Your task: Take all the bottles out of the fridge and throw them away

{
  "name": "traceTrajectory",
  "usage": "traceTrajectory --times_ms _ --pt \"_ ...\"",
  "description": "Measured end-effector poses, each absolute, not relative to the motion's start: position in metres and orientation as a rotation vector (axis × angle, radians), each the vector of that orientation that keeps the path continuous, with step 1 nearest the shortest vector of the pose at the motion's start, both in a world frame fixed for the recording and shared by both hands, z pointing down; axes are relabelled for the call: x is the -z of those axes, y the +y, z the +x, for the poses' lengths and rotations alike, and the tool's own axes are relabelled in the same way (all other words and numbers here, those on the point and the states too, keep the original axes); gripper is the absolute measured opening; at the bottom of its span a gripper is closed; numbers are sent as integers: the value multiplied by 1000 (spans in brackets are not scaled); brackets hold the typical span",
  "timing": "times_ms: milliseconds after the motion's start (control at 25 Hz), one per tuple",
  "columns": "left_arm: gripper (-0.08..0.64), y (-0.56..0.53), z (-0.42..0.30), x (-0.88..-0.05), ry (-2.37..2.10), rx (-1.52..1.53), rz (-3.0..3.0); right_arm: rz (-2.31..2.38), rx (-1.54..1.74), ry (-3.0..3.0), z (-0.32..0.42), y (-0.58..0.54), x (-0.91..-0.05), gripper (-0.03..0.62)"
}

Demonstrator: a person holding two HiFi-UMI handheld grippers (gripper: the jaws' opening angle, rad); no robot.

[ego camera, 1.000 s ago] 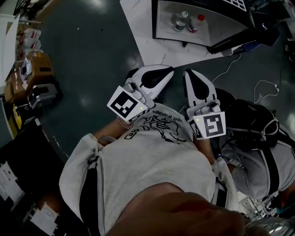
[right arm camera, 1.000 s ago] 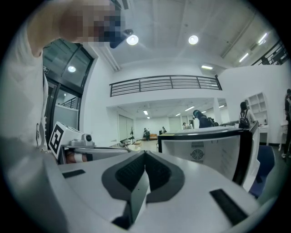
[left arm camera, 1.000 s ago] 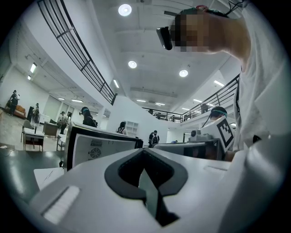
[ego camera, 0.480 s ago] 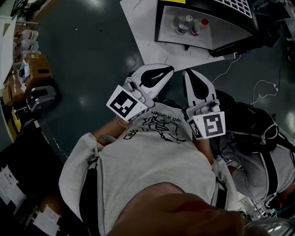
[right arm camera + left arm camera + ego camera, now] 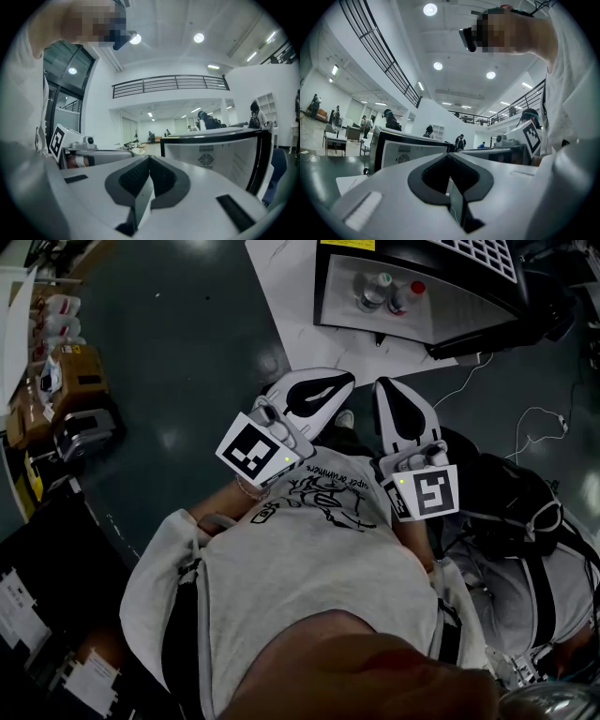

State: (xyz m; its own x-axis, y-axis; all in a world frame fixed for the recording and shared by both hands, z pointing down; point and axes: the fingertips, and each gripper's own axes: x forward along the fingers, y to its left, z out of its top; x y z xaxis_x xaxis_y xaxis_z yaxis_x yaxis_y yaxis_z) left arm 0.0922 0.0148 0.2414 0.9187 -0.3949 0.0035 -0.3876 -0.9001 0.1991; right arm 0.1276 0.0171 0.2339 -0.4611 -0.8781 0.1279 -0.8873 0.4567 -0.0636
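In the head view a small fridge point(image 5: 330, 287) with a black rim stands open on the floor ahead. Inside it stand a white-capped bottle point(image 5: 373, 289) and a red-capped bottle point(image 5: 407, 294). My left gripper point(image 5: 339, 382) and right gripper point(image 5: 385, 388) are held side by side close to my chest, well short of the fridge. Both are shut and hold nothing. The left gripper view shows shut jaws point(image 5: 449, 158) with the fridge's white fan wall point(image 5: 410, 153) beyond. Looking past the meeting tips in the right gripper view point(image 5: 149, 160), the fridge point(image 5: 220, 157) fills the right.
The fridge rests on a white board point(image 5: 286, 306) on the dark floor. Cables point(image 5: 473, 371) trail from it toward a black backpack point(image 5: 511, 502) at the right. Boxes and gear point(image 5: 75, 381) line the left edge. Several people stand far off in the hall.
Both grippers have drifted slightly across the floor together, and the fridge sits a little further right in the head view. The jaws stay shut.
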Motion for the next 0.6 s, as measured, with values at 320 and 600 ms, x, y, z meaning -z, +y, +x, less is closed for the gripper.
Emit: traceTrajectory --times_ms 320,600 --pt "9 -2 118 -239 -649 88 2919 1554 -184 -2633 155 3 -233 8" --pt "9 -13 145 -244 -704 77 2907 1518 -188 -2652 185 -8 -237 8"
